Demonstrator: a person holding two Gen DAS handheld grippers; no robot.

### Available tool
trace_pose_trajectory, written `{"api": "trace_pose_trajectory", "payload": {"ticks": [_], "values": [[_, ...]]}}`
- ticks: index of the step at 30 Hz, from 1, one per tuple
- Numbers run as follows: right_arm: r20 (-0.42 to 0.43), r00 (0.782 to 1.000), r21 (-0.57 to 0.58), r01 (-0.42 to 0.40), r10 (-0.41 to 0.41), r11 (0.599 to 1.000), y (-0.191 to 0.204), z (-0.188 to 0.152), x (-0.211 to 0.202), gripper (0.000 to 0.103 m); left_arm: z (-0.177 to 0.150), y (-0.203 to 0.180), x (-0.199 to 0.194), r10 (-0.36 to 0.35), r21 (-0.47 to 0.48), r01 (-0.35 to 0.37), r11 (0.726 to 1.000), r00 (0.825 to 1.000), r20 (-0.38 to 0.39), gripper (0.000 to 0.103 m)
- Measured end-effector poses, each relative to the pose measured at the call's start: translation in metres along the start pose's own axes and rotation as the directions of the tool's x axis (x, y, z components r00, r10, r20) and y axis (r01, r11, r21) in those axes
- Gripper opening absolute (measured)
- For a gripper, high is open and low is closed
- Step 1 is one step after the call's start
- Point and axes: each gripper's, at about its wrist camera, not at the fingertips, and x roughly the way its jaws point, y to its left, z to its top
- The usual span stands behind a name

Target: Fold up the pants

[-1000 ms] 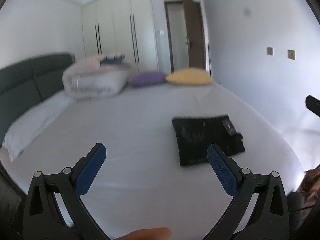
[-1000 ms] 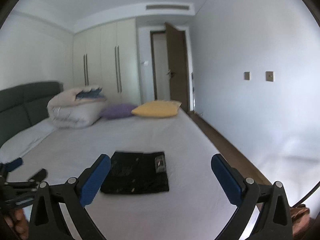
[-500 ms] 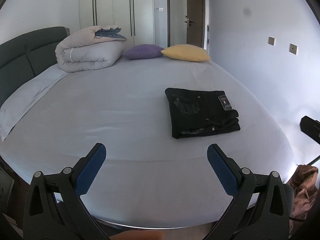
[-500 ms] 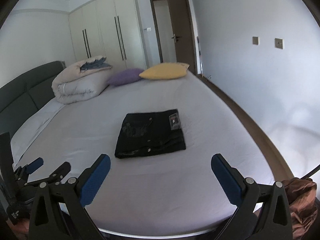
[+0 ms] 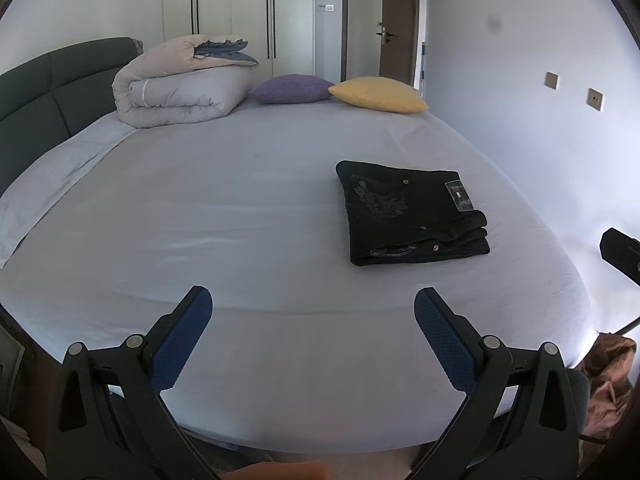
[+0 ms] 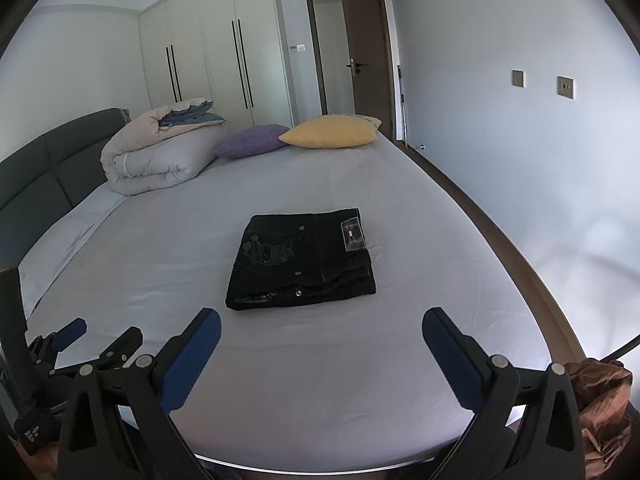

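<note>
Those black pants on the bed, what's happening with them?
The black pants lie folded in a neat stack on the bed. A person holds two grippers, the left gripper and the right gripper, both open and empty, back near the bed's edge. Neither touches the pants. The folding looks done.

We see black pants (image 6: pixel 302 258) with a faded grey print and a grey tag, on a pale lilac-grey bed sheet (image 6: pixel 360 380). Upper centre lie a purple cushion (image 6: pixel 252 141) and a yellow cushion (image 6: pixel 332 131); upper left, a beige duvet (image 6: pixel 156 152) and dark grey headboard (image 6: pixel 48 176). Our gripper pads (image 6: pixel 190 364) are blue on black frames.
</note>
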Motion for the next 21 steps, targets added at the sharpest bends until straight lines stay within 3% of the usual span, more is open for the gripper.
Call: {"api": "trace_pose_trajectory", "payload": {"ticks": [21], "values": [[-0.047,0.999,-0.003,-0.009,0.008,1.000,0.001,-0.006,0.013,0.103,-0.004,0.000,0.005,0.004,0.001,-0.004,1.000,1.000,-0.003,0.103]]}}
